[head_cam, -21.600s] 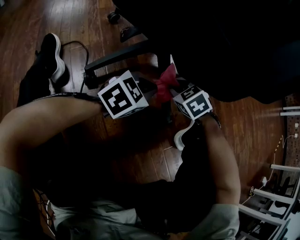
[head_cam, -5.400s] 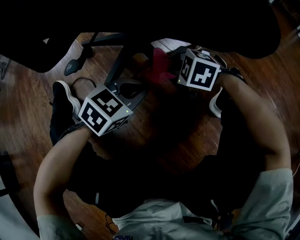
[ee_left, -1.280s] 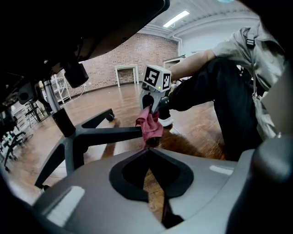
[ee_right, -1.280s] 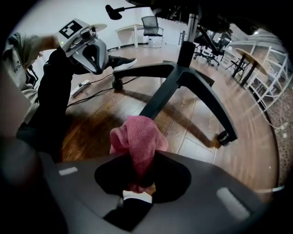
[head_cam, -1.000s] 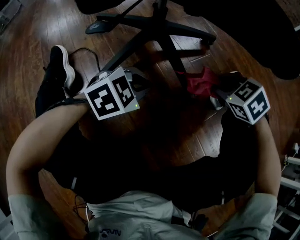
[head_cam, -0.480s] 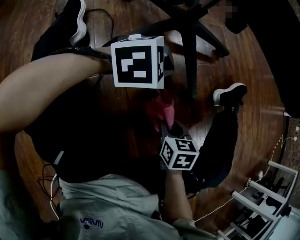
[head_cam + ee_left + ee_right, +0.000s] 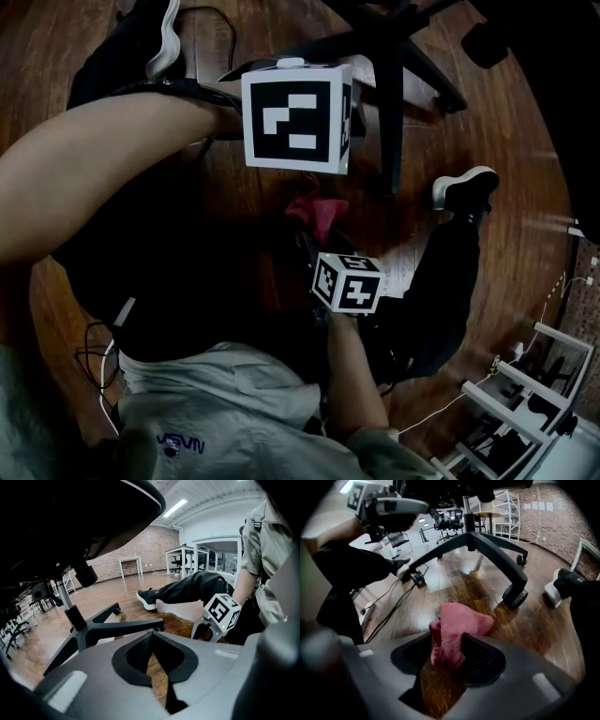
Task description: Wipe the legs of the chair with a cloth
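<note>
The pink cloth (image 7: 314, 211) (image 7: 459, 620) lies bunched on the wooden floor, in front of the black chair base (image 7: 389, 103) (image 7: 487, 545). My right gripper (image 7: 309, 239) (image 7: 449, 641) points down at it. Its jaws have just been opening and stand open, with the cloth's near end between them. That end rests against the right pad (image 7: 480, 656) and is clear of the left one. My left gripper (image 7: 349, 94) (image 7: 152, 637) is shut and empty, held above the floor near one chair leg (image 7: 117, 630). The right gripper's cube (image 7: 220, 613) shows in the left gripper view.
The person's legs and shoes (image 7: 464, 187) (image 7: 147, 599) flank the cloth. A caster (image 7: 514, 597) stands just beyond it. A black cable (image 7: 389, 597) trails over the floor at left. White racks (image 7: 525, 394) stand at the lower right.
My right gripper has carried the cloth from beside the chair base back toward the person's body and lowered it to the floor. The left gripper stays near the chair leg.
</note>
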`<state>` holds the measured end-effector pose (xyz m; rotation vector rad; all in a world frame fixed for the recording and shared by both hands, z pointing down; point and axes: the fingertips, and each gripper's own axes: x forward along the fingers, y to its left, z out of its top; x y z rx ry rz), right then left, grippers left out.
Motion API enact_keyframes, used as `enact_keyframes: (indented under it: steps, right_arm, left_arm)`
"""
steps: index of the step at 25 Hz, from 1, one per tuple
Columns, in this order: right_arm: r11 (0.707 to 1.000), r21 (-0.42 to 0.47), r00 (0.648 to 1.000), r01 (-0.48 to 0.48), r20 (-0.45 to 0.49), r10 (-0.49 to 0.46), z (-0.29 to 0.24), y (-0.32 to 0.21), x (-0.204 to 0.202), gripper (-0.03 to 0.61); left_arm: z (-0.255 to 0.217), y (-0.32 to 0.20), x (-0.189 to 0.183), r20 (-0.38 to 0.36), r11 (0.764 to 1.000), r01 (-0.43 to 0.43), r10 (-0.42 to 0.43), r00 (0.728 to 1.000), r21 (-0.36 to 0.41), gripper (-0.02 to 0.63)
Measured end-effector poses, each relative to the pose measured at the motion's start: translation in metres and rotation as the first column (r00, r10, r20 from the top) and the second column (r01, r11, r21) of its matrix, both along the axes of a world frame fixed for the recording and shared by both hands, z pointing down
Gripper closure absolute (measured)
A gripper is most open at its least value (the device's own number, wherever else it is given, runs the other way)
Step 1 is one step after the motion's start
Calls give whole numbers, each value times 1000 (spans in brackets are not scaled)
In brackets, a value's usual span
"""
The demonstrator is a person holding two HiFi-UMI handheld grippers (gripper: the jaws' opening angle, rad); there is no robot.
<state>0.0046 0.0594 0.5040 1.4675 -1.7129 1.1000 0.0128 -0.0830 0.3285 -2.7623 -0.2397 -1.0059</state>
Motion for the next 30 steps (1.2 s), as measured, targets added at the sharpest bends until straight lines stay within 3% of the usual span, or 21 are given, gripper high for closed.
enact_keyframes:
  steps: [3, 5, 7, 10, 13, 16, 17, 18, 19, 21, 23, 24, 25, 27, 28, 30]
  right_arm:
    - [988, 149, 999, 42, 21, -46, -50, -5, -2, 347]
    - [957, 289, 999, 37, -14, -34, -90, -15, 8, 350]
    - [894, 448, 997, 0, -68, 34, -134, -25, 27, 433]
    - [768, 638, 985, -64, -82, 150, -197, -31, 49, 569]
    - [670, 735, 979, -102, -44, 198, -236, -25, 57, 578]
    - [608, 782, 976, -139, 5, 217, -255, -15, 61, 578]
    - [590, 794, 975, -144, 13, 221, -259, -13, 61, 578]
    - [576, 804, 974, -146, 16, 224, -261, -11, 61, 578]
    - [568, 810, 974, -145, 16, 226, -261, -9, 60, 578]
    - [566, 813, 975, -135, 9, 220, -256, -5, 58, 578]
    - [574, 811, 978, -112, -11, 207, -245, -2, 57, 578]
    - [583, 807, 979, -98, -27, 201, -237, 0, 56, 578]
    - [599, 796, 980, -84, -45, 196, -227, 3, 55, 578]
    - [640, 766, 979, -63, -76, 188, -203, 10, 53, 578]
    - [654, 755, 979, -56, -88, 185, -195, 13, 52, 578]
    - [653, 756, 977, -44, -103, 185, -192, 13, 52, 578]
  left_arm:
    - [-1, -3, 7, -18, 1000, 7, -7, 1000, 4, 606]
    - [-8, -5, 14, -48, 1000, 15, -15, 999, 8, 606]
    - [-16, -7, 17, -67, 1000, 23, -22, 998, 21, 606]
    - [-37, -8, 9, -80, 996, 57, -51, 995, 66, 606]
    - [-79, -4, -11, -110, 983, 177, -171, 979, 48, 606]
    - [-125, 22, -36, -154, 956, 292, -285, 946, 22, 606]
    - [-140, 33, -43, -211, 942, 336, -327, 921, 6, 606]
    - [-152, 43, -49, -284, 920, 388, -385, 878, -47, 606]
    - [-158, 53, -58, -345, 887, 442, -459, 818, -133, 606]
    - [-147, 71, -80, -396, 787, 533, -617, 680, -309, 606]
    - [-120, 85, -96, -436, 703, 592, -710, 553, -393, 606]
    - [-103, 92, -100, -465, 686, 613, -723, 511, -392, 606]
    - [-87, 97, -100, -494, 684, 633, -717, 491, -364, 607]
    - [-61, 101, -95, -517, 683, 664, -704, 488, -304, 607]
    - [-50, 102, -93, -505, 674, 670, -714, 485, -310, 607]
    - [-39, 96, -92, -488, 650, 677, -741, 462, -345, 607]
